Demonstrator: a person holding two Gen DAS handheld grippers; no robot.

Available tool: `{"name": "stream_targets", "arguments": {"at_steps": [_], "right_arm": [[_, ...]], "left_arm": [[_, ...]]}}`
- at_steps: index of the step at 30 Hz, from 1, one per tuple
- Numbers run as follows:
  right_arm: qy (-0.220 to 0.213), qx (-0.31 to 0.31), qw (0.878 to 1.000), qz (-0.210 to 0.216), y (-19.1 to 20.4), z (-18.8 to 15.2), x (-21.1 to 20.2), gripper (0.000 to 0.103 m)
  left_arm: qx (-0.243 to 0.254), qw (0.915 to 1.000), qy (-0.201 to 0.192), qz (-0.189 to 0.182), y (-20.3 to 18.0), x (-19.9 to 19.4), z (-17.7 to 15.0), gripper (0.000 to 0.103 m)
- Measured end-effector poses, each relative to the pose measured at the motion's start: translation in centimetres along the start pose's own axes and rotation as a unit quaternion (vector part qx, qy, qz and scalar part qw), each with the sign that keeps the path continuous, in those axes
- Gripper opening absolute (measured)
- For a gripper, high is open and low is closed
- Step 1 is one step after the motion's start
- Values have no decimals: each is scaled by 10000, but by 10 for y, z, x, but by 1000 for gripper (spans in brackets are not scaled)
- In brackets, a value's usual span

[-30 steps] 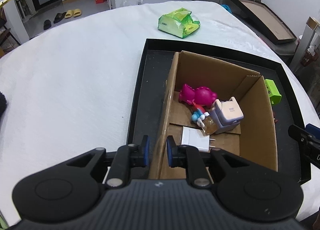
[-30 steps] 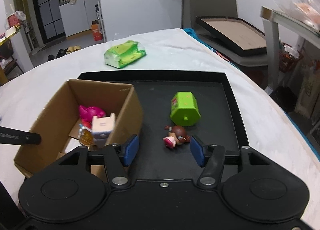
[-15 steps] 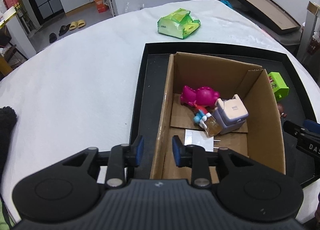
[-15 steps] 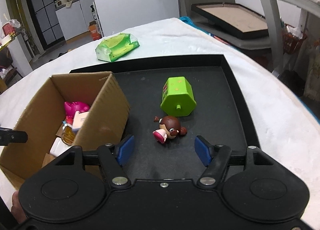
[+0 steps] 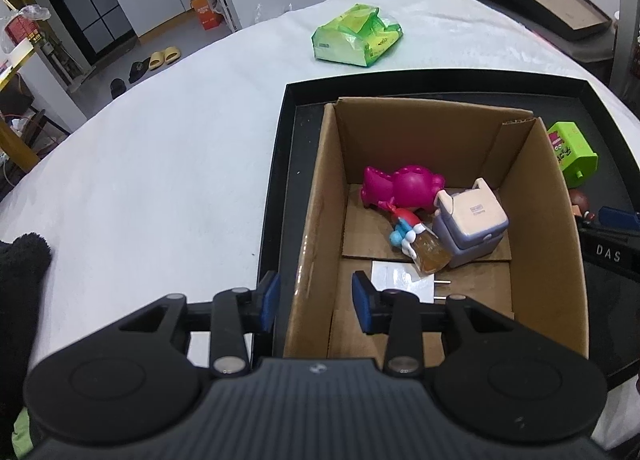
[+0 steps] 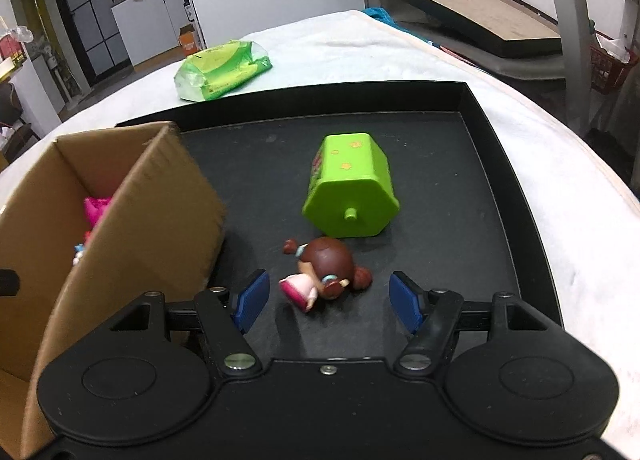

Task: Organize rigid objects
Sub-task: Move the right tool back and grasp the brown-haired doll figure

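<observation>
A cardboard box (image 5: 316, 196) stands in a black tray (image 5: 280, 188). Inside lie a pink toy (image 5: 404, 184), a small blue and red figure (image 5: 404, 230), a lilac and cream box toy (image 5: 470, 226) and a white charger (image 5: 400, 274). My left gripper (image 5: 314, 302) is open, its fingers either side of the box's left wall. In the right wrist view a brown-haired doll (image 6: 324, 274) lies on the tray (image 6: 500, 164), just ahead of and between the fingers of my open right gripper (image 6: 326, 300). A green hexagonal toy (image 6: 352, 184) lies behind the doll. The box (image 6: 140, 220) is at the left.
A green plastic packet (image 5: 356, 36) lies on the white table (image 5: 160, 164) beyond the tray. A black fuzzy thing (image 5: 20, 260) is at the table's left edge. A framed board (image 6: 480, 16) leans at the far right.
My left gripper has opened wider and let go of the box's left wall. My right gripper has moved forward and down, so the doll now lies close between its fingers.
</observation>
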State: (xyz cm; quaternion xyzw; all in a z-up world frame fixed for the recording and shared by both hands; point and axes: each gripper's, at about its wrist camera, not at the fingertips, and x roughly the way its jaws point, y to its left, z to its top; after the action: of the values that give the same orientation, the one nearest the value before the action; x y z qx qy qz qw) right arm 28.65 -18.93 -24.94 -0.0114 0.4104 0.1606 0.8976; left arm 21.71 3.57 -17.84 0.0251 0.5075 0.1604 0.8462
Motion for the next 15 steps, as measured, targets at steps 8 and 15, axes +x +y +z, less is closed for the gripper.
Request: {"name": "stream_targets", "arguments": {"at_steps": [8,15], "right_arm": [[-102,237,9995,-189,-23,-7,-2,50],[-117,162,9994,-288,-22,-7,-15,32]], "left_arm": [[74,9999,73,47,-7,3,3,38],[-3,10000,33,-36,-4,1,3,38]]}}
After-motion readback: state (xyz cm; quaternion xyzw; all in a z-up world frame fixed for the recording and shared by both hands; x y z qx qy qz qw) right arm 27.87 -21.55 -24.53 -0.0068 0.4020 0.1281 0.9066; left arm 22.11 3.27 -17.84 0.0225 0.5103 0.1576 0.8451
